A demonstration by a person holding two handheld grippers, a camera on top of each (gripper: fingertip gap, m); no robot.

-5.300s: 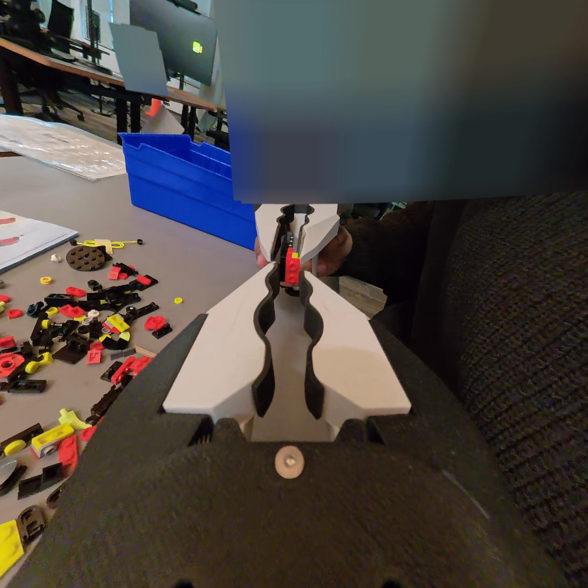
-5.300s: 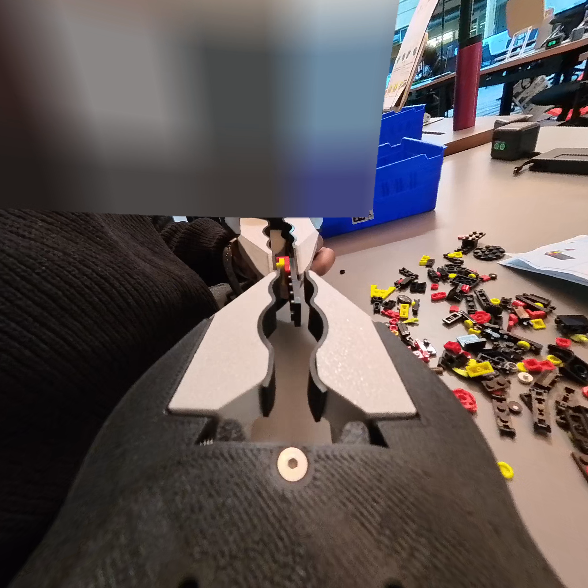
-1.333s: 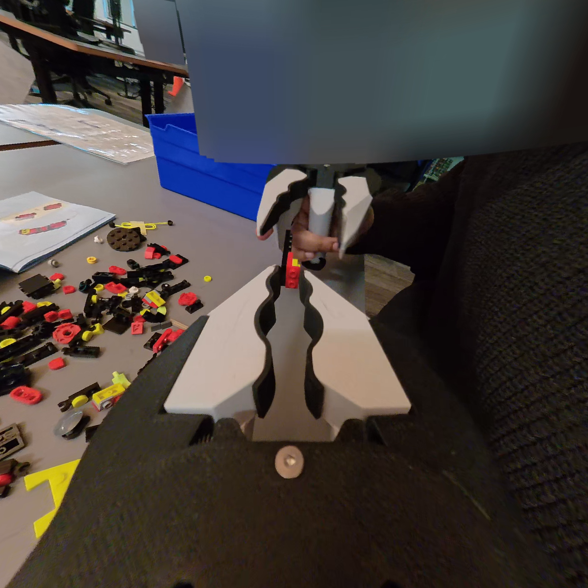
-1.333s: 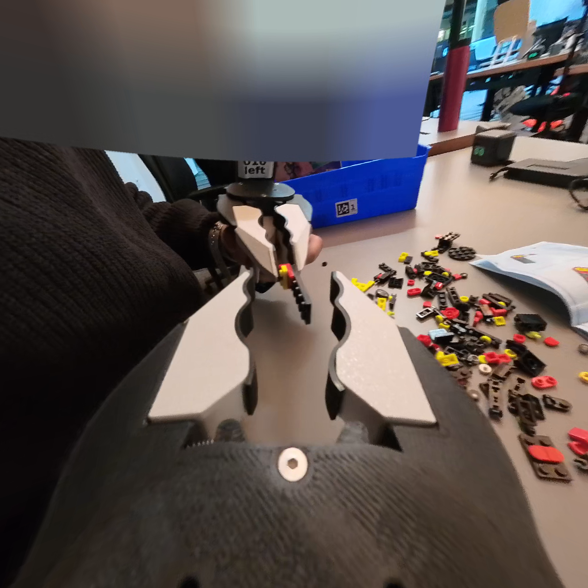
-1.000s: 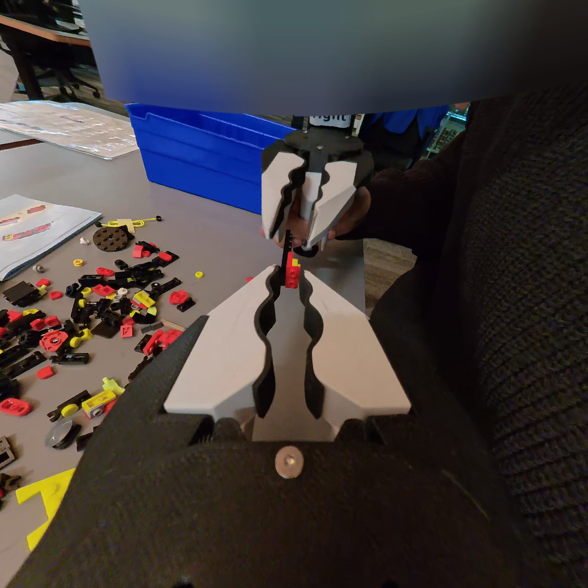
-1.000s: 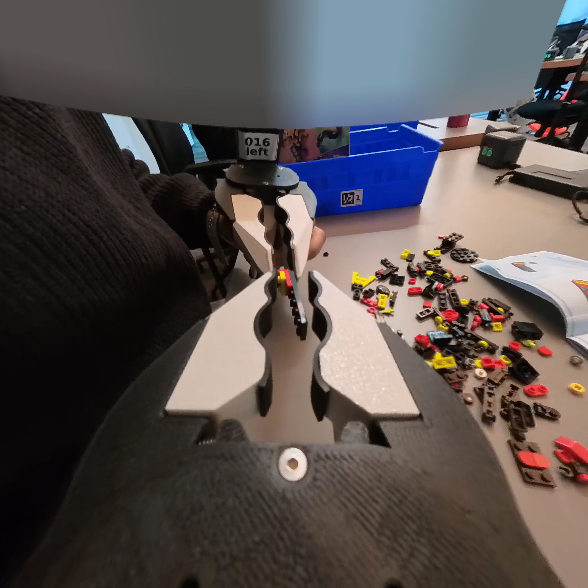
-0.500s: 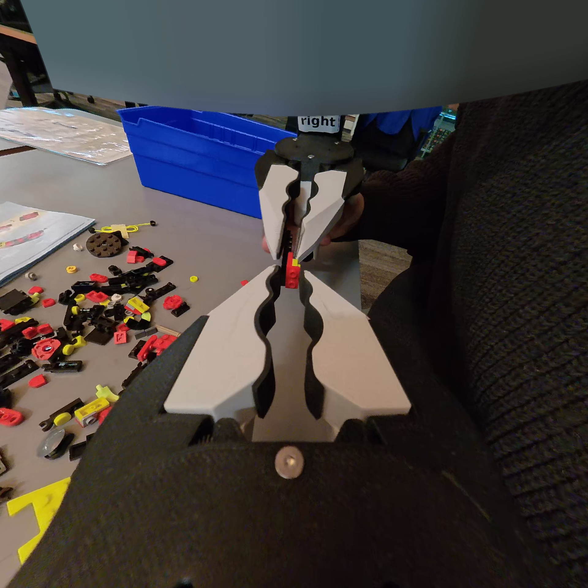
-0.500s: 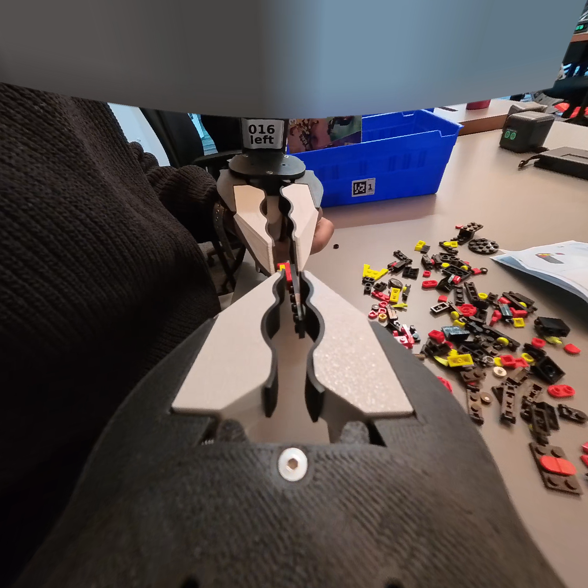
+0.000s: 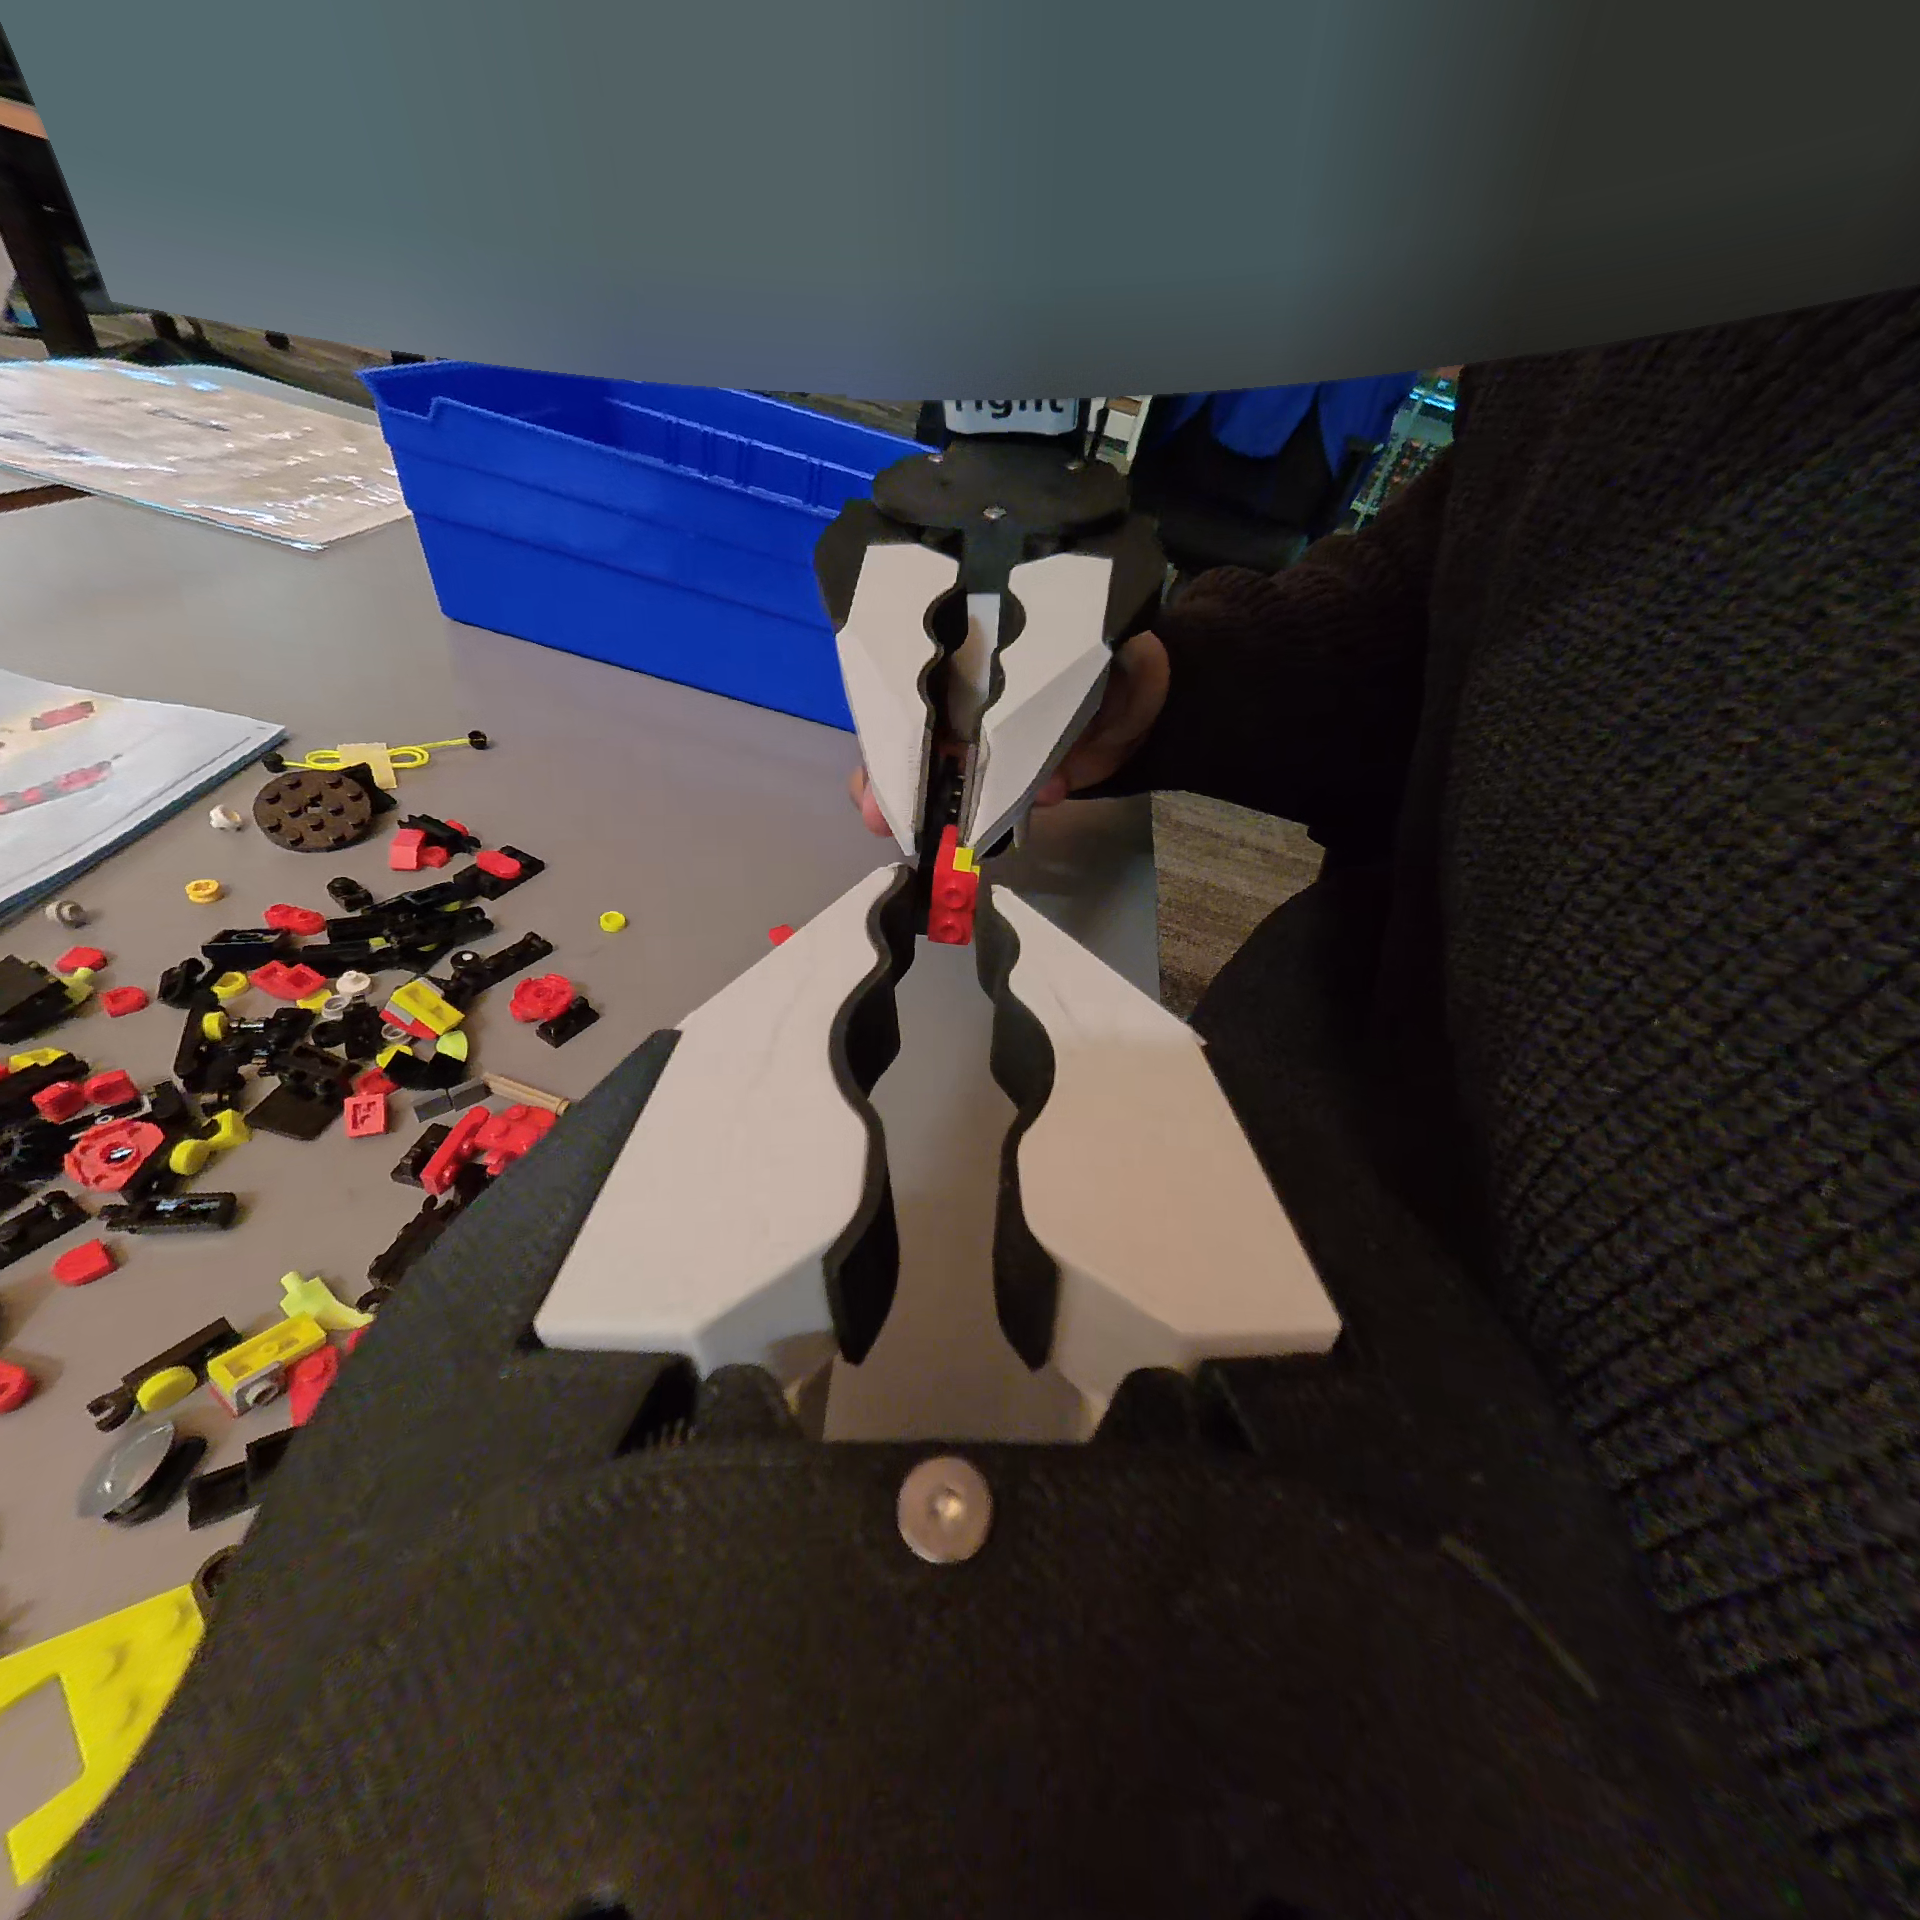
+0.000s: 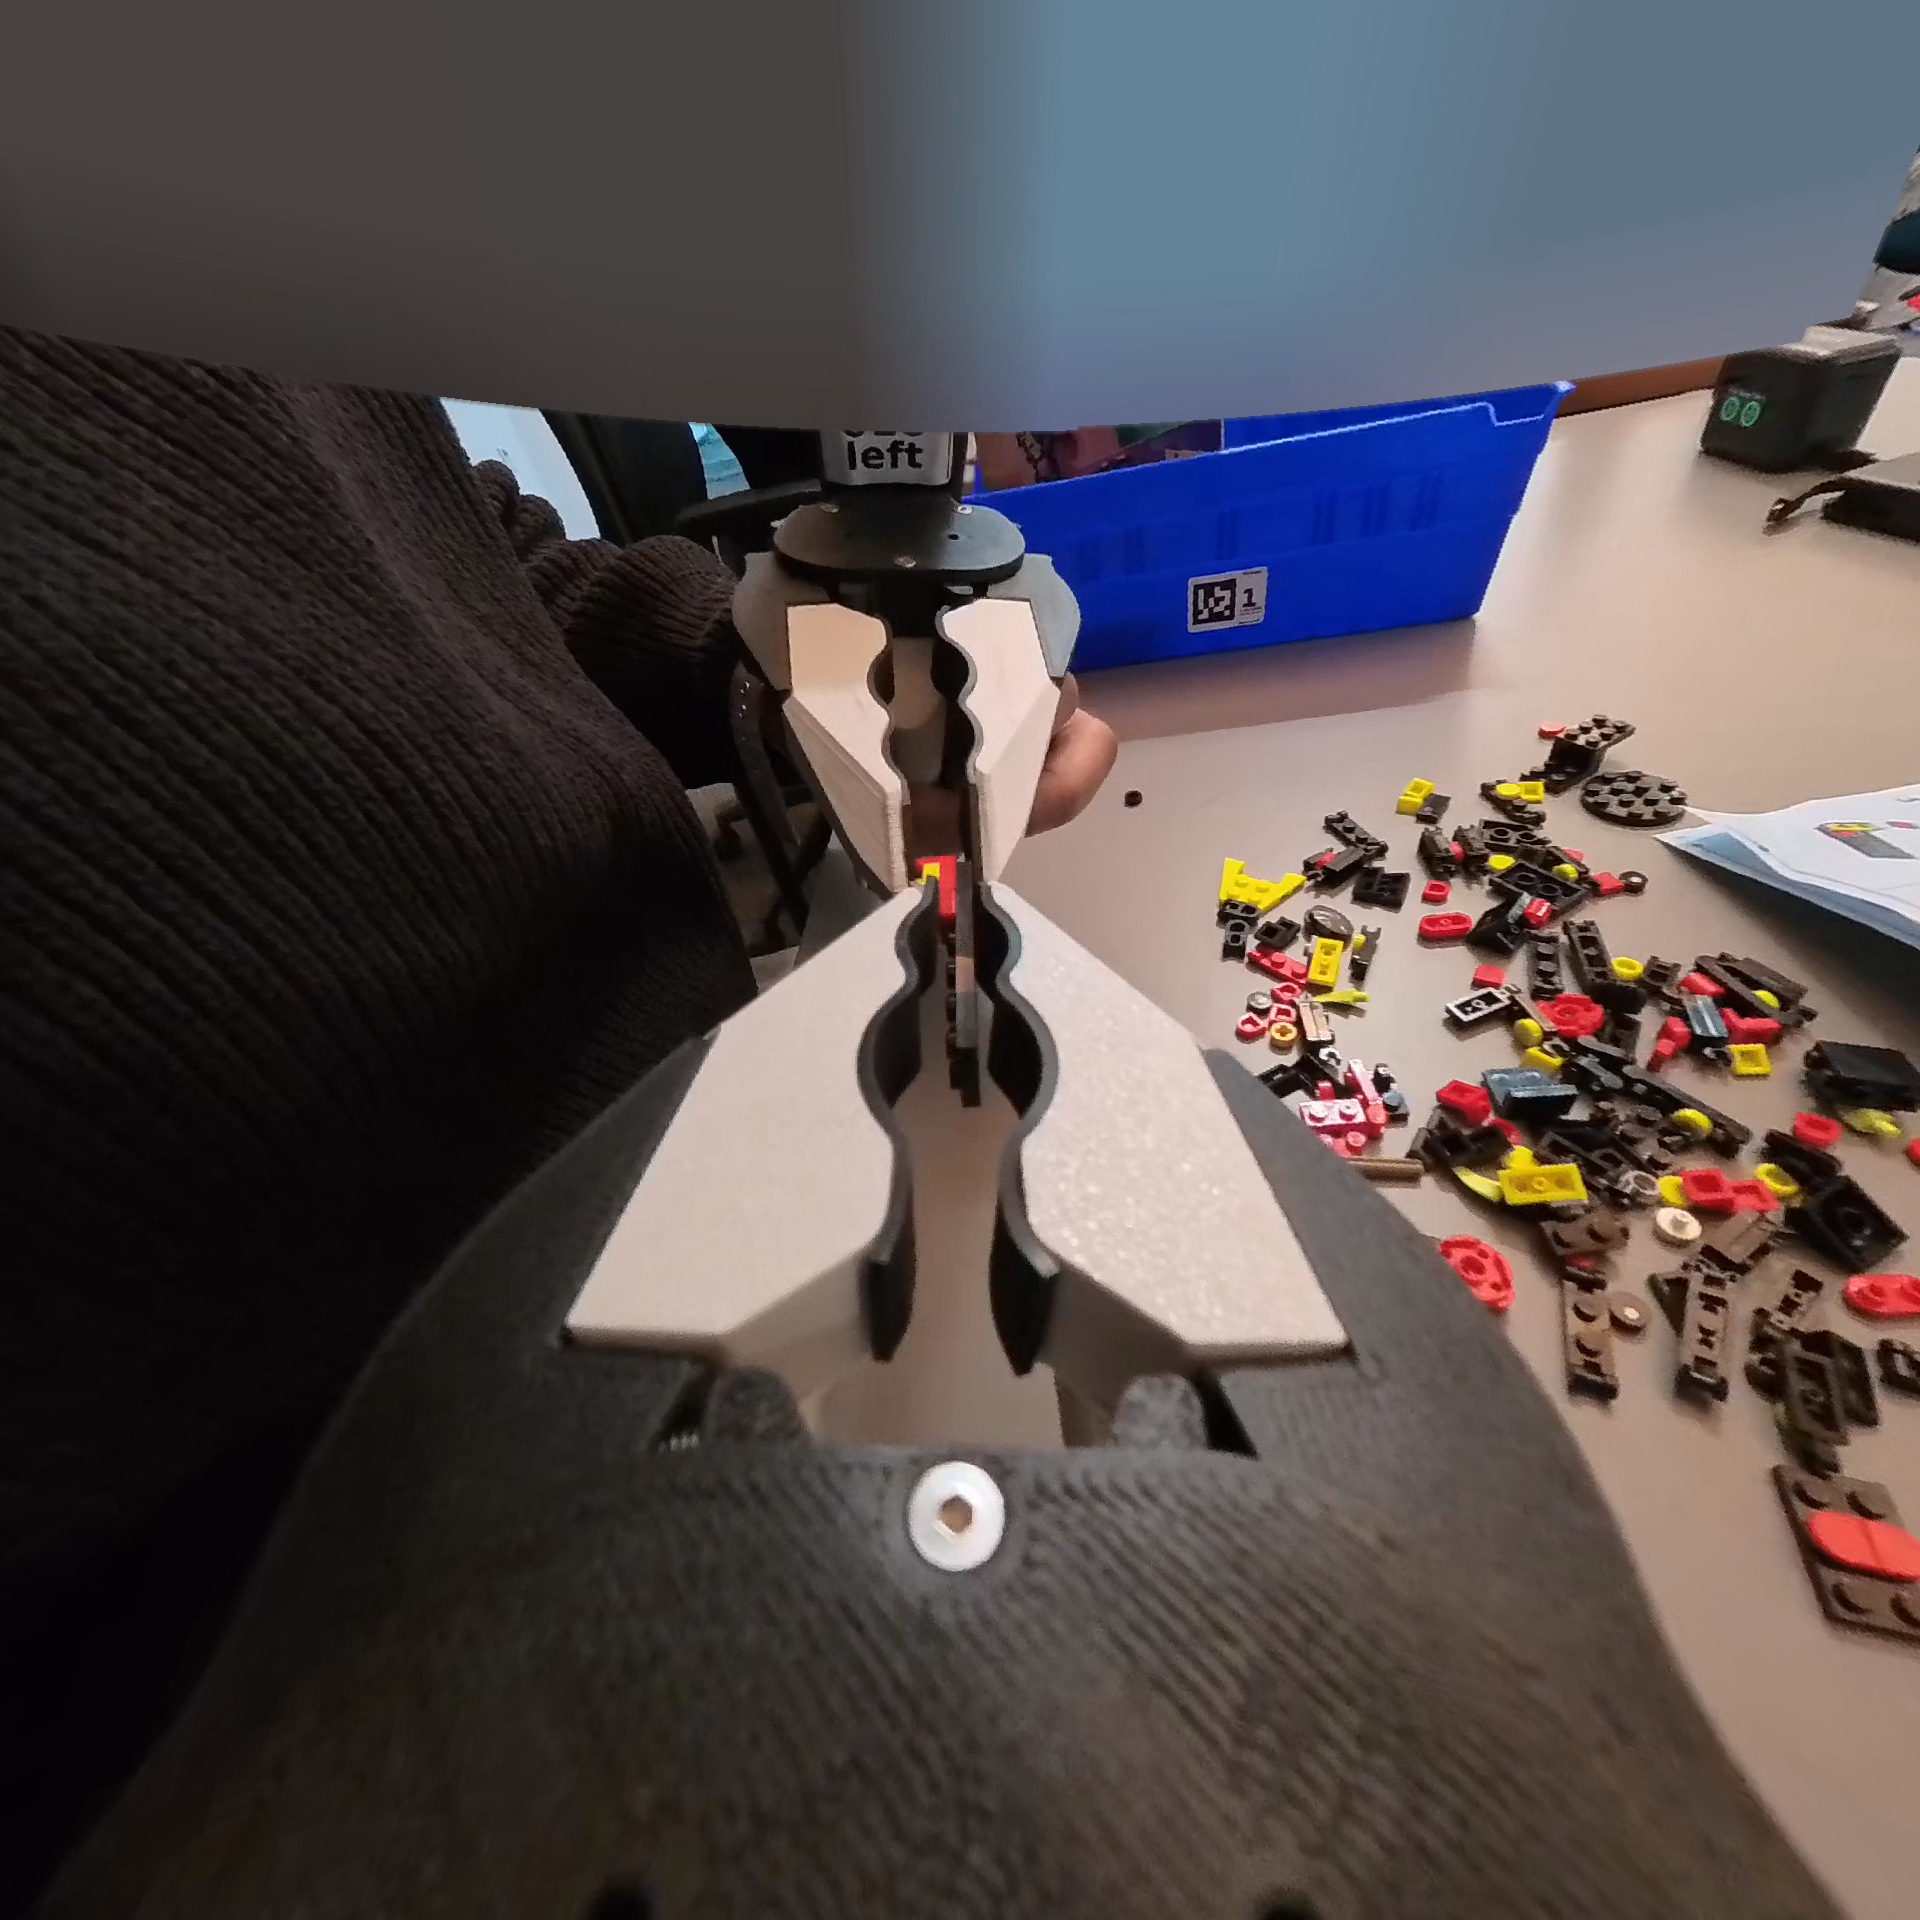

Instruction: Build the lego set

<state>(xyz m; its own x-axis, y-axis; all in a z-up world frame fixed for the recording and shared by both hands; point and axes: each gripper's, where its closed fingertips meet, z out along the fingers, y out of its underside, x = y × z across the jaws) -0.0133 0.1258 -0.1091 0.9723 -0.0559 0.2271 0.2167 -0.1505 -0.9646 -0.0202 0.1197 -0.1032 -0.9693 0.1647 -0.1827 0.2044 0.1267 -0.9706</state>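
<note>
Stretching across both views, the flat grey worktop (image 9: 644, 748) carries everything else, and a person in a black knitted sweater (image 9: 1662, 935) sits at its near edge. A deep blue plastic bin (image 9: 623, 540) stands toward the far edge, with a square black-and-white marker sticker on its end wall in the right wrist view. A stapled paper instruction booklet (image 9: 94, 769) lies at the left edge in the left wrist view, and a clear plastic sheet lies beyond it by the far edge. Between the booklet and the near edge spreads a loose scatter of small black, red and yellow lego pieces (image 10: 1558, 1039), among them a round black studded plate (image 9: 317, 810) just beside the booklet. A small dark box with green lights (image 10: 1797, 405) sits at the far right corner in the right wrist view. Held up off the worktop near its near edge, the two grippers meet tip to tip. The left gripper (image 9: 940, 904), white-fingered with black wavy pads, is closed on a small red-and-yellow brick stack (image 9: 951, 883). The right gripper (image 10: 961, 925), of the same build, is clamped on a long black studded lego strip (image 10: 966, 1018) that runs back between its fingers. The red stack sits at the strip's far end, touching it.
</note>
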